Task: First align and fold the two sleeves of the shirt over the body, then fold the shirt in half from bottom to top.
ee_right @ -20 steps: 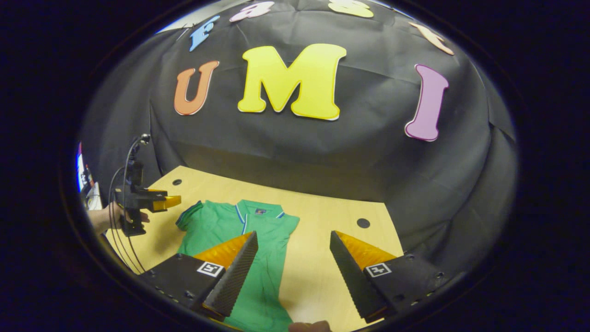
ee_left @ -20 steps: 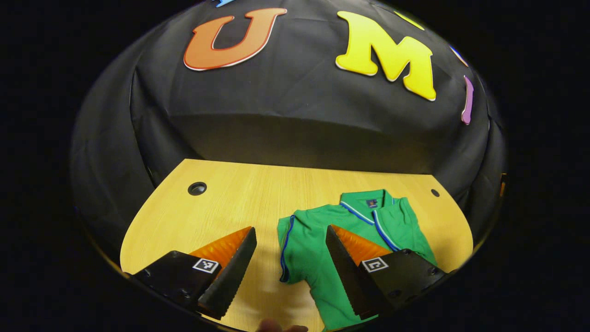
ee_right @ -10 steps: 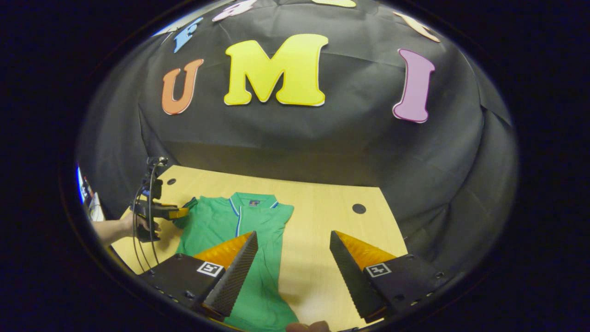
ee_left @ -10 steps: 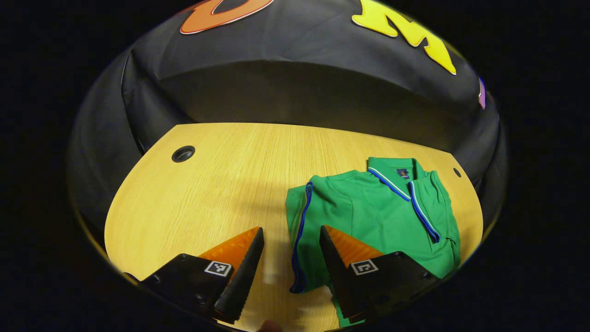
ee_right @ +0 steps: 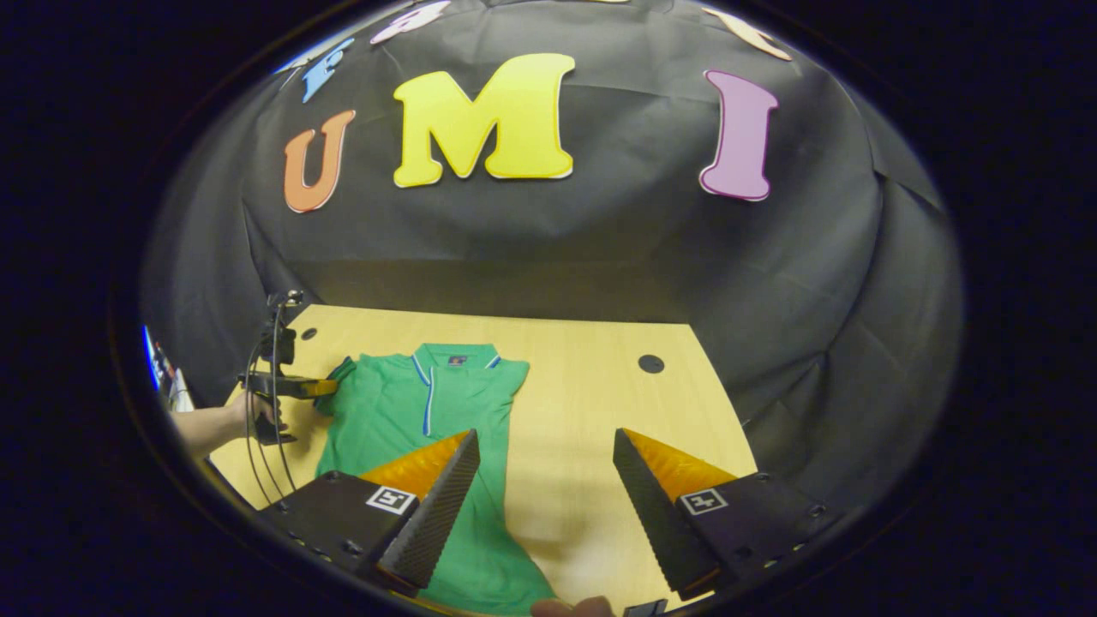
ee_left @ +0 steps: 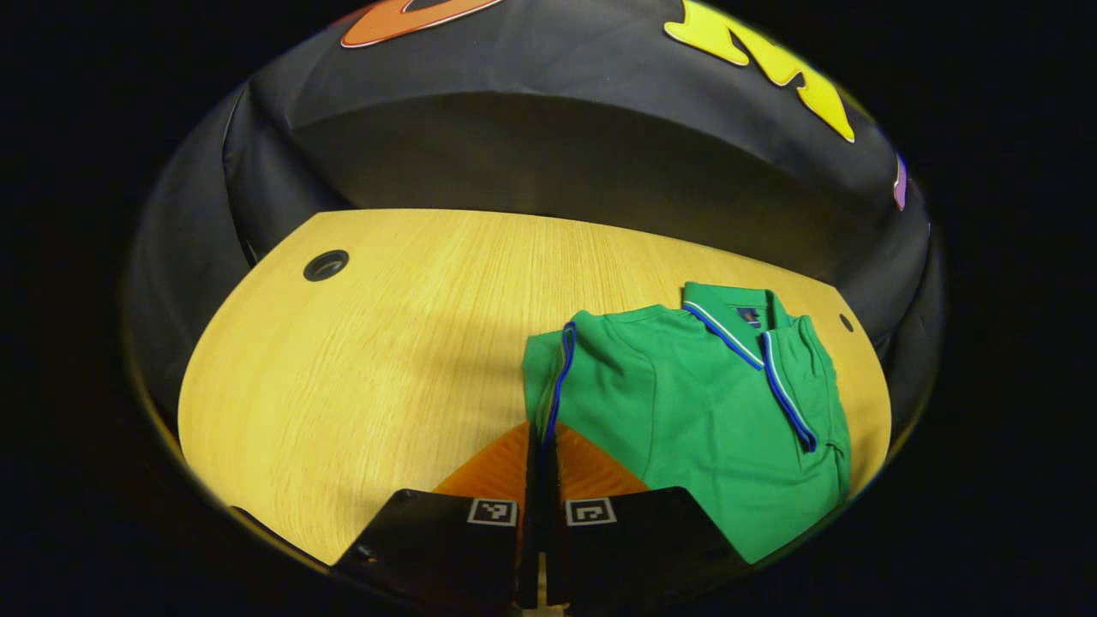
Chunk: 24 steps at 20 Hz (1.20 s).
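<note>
The green shirt (ee_left: 703, 411) lies flat, collar toward the booth wall, on the right part of the wooden tabletop (ee_left: 386, 343), and I have my left hand-held gripper (ee_left: 542, 467) clenched on the blue-piped edge of its left sleeve (ee_left: 548, 386). I judge this the first sleeve fold: next I need to lift that sleeve and carry it across the body. My right hand-held gripper (ee_right: 544, 497) hangs released over the shirt's lower part, grasping nothing.
</note>
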### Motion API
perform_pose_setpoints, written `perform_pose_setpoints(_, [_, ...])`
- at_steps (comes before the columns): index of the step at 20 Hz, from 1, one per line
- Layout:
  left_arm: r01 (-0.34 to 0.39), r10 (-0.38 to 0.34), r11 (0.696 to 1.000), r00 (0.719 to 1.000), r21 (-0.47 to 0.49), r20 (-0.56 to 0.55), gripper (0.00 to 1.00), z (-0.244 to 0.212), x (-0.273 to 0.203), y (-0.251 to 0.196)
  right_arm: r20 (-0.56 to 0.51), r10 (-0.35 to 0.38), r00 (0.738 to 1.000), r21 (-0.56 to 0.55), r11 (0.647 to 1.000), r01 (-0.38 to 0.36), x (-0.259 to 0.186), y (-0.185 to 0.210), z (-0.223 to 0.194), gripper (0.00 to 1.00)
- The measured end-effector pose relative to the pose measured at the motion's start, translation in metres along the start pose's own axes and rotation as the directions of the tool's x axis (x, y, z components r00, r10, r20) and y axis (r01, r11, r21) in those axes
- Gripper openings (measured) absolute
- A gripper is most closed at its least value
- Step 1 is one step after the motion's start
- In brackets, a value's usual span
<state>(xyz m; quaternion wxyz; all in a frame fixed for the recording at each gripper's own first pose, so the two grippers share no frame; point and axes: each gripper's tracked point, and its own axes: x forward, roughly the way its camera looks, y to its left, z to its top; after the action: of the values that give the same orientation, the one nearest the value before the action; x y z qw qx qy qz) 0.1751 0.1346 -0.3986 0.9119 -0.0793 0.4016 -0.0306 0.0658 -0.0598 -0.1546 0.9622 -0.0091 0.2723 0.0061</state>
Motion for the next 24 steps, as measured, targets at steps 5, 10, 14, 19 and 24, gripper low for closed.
perform_pose_setpoints(5, [0.012,-0.010,0.999,0.999,-0.032,0.037,0.03,0.020,-0.012,-0.013,0.002,-0.014,1.000,0.053,0.998,0.013,-0.006,-0.020,-0.007,0.96])
perform_pose_setpoints(10, [0.064,-0.057,0.996,0.991,-0.061,0.118,0.03,0.067,-0.034,-0.069,0.034,-0.018,0.999,0.069,0.997,0.016,-0.015,-0.029,-0.006,0.96])
perform_pose_setpoints(14, [0.120,-0.121,0.993,0.986,0.011,0.118,0.03,0.082,-0.037,-0.148,0.091,-0.044,0.995,0.099,0.994,0.035,-0.032,-0.045,0.002,0.96])
perform_pose_setpoints(19, [0.114,-0.114,0.993,0.992,0.021,0.045,0.03,0.061,-0.016,-0.201,0.098,-0.075,0.992,0.123,0.990,0.063,-0.047,-0.064,-0.006,0.95])
perform_pose_setpoints(24, [0.093,-0.093,0.995,0.996,0.025,-0.009,0.54,0.038,-0.009,-0.229,0.092,-0.099,0.991,0.147,0.986,0.084,-0.054,-0.080,-0.012,0.95])
